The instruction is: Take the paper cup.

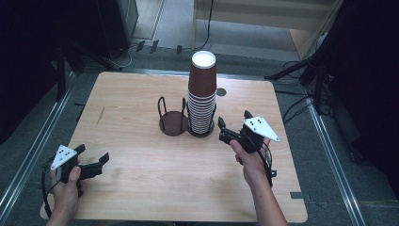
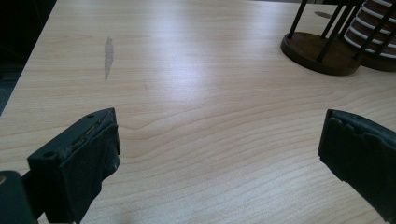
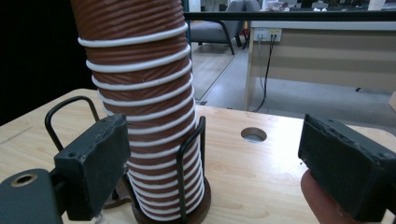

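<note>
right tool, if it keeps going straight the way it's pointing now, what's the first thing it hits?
Probably the stack of paper cups in the holder: it stands just ahead of the open right tool, toward its left jaw. Depth is unclear.

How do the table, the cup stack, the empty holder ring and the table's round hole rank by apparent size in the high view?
1. Table
2. Cup stack
3. Empty holder ring
4. Round hole

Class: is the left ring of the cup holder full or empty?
Empty. The left ring shows its bare base; the cup stack stands upright in the right ring.
</note>
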A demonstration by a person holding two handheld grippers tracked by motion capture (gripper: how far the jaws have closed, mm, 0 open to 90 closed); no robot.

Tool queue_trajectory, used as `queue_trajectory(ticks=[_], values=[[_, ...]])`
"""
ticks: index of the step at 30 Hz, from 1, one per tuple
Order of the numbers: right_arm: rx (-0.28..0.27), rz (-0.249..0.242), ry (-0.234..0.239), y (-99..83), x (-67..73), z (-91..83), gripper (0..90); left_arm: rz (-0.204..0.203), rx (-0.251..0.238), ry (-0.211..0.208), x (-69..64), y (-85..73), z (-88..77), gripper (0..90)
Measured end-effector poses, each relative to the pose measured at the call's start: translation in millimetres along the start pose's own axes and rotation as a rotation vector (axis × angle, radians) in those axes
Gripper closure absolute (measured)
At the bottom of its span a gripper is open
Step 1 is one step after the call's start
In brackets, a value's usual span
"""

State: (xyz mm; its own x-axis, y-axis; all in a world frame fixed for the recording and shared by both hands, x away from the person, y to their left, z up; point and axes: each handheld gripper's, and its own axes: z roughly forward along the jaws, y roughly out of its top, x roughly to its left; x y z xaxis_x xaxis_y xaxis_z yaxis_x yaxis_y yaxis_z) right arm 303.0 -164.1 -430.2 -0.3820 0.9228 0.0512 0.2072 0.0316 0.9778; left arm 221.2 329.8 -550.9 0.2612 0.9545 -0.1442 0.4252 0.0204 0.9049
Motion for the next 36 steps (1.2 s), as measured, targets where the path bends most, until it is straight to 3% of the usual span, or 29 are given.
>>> queue_trajectory(ticks=[9,11,17,22,36], values=[[-0.005,-0.007,0.029,8.7,10.9,8.9,7.6,0.018,0.005,0.005,-2.2,0.2,0.9,0.0],[-0.006,-0.013,0.035,10.4,15.4,11.9,13.0,0.017,0.006,0.003,-2.2,0.2,1.1,0.0],[-0.023,-0.017,0.023,14.0,22.6,15.5,10.7,0.02,0.013,0.001,-2.2,0.4,1.4,0.0],[-0.021,-0.011,0.04,19.4,28.5,20.8,5.5,0.031,0.018,0.003,-3.1,0.6,1.7,0.0],[-0.033,0.004,0.042,29.5,36.7,33.4,5.2,0.036,0.023,-0.001,-3.2,0.7,1.8,0.0]])
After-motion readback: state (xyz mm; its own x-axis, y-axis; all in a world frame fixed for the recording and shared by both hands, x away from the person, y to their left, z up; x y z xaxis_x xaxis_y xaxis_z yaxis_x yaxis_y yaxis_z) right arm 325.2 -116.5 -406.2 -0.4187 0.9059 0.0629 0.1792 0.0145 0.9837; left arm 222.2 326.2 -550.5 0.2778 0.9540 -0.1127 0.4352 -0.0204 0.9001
